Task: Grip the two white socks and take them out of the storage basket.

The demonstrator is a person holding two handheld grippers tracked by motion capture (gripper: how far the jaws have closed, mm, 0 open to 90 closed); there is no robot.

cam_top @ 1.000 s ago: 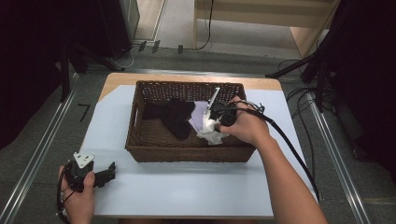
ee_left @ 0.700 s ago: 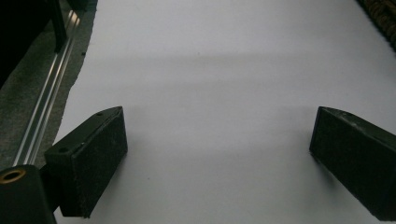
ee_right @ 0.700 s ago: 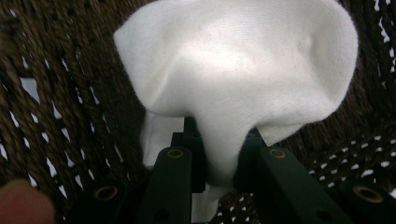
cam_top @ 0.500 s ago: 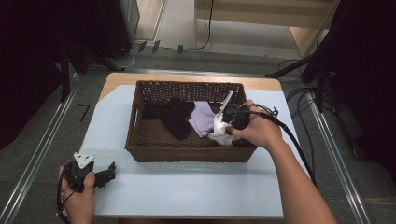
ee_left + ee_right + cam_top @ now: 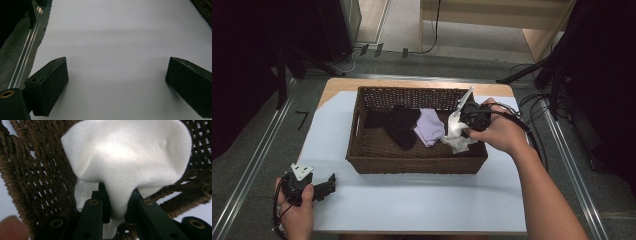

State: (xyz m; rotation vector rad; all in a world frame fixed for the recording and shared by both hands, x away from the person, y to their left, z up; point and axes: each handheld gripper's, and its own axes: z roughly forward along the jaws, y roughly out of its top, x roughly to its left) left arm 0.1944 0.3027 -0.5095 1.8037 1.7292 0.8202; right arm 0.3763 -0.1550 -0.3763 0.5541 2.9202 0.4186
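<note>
Your right gripper has the white sock pinched tight: in the right gripper view the two black jaws are clamped on a fold of it, and the rest of the white sock bulges out beyond them against the weave of the wicker basket. From the high view, that sock sits at the basket's right end, just inside the near right corner, partly hanging below your grip. Its bunched length appears to run from the jaws down toward the basket floor, so the free end trails under your hand, not off to the side.

Inside the wicker basket the lavender sock lies just left of the white one, and the black socks are heaped around the middle. They look apart from the white sock, so a lift should bring it out alone, I'd judge.

Your left gripper rests on the white table cover, in front of the basket's near left corner and well apart from it. Its jaws stand wide, nothing between them, bare cover beneath in the left gripper view.

So your right hand is the near one. The wall beside it is the thing to clear: the trailing end must rise above the rim before you carry it sideways.
</note>
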